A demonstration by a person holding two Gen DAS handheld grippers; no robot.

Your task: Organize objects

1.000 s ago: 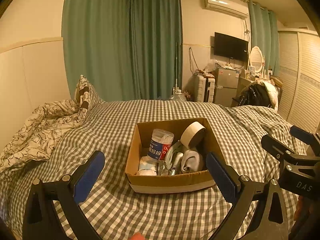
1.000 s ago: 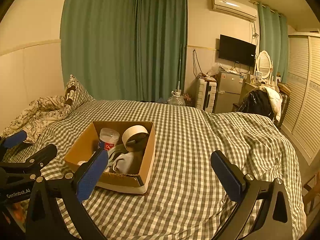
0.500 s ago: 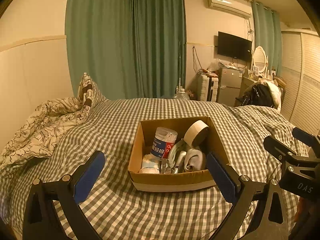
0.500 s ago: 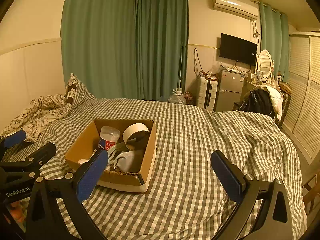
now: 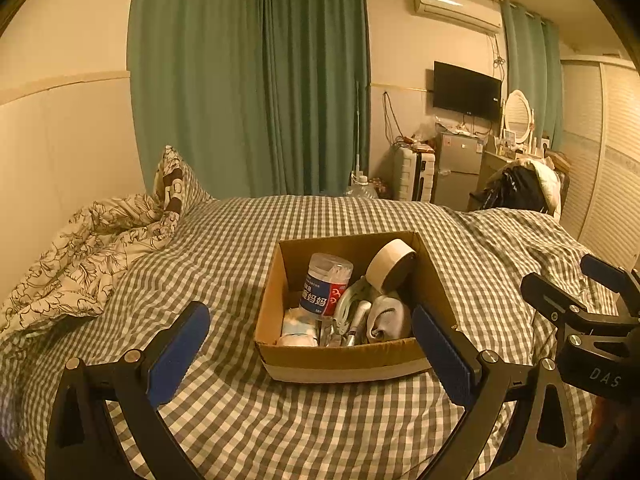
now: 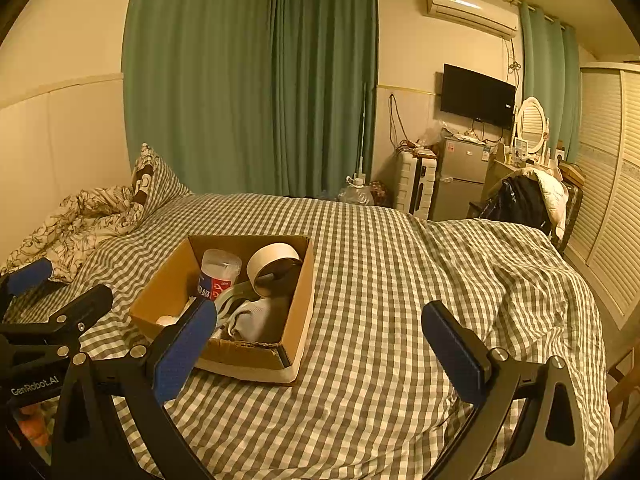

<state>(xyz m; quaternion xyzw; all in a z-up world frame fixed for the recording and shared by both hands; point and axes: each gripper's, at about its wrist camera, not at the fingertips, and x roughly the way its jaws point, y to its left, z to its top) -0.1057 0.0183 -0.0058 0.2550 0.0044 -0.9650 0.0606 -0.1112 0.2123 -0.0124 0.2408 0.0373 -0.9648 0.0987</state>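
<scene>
Cardboard box (image 5: 344, 356), brown, open-topped and rectangular, resting on the bed (image 5: 240, 256) with its grey-and-white checked cover; it holds the things to be organized. In the left wrist view the box lies straight ahead at 12 o'clock from the left gripper (image 5: 310, 344), its long axis running away from the camera, its near wall between and just beyond the blue-padded fingers (image 5: 180, 344). In the right wrist view the same box (image 6: 248, 360) lies toward 10 o'clock from the right gripper (image 6: 320, 344), whose left finger pad overlaps the near corner in the picture; whether it touches cannot be told. The left gripper is judged the nearer and better aligned for a reach into the box. Contents: a clear plastic jar with a blue-and-red label (image 5: 326, 284), standing tilted at the middle; a roll of beige tape (image 5: 390, 266), leaning at the far right corner; a pale grey folded sock (image 5: 386, 320), at the near right; silvery metal pieces (image 5: 352, 316), between jar and sock; a white packet (image 5: 298, 326), at the near left. Both pairs of fingers stand wide apart and hold nothing. The right gripper also shows at 3 o'clock in the left view (image 5: 592, 308), likewise spread and empty.
</scene>
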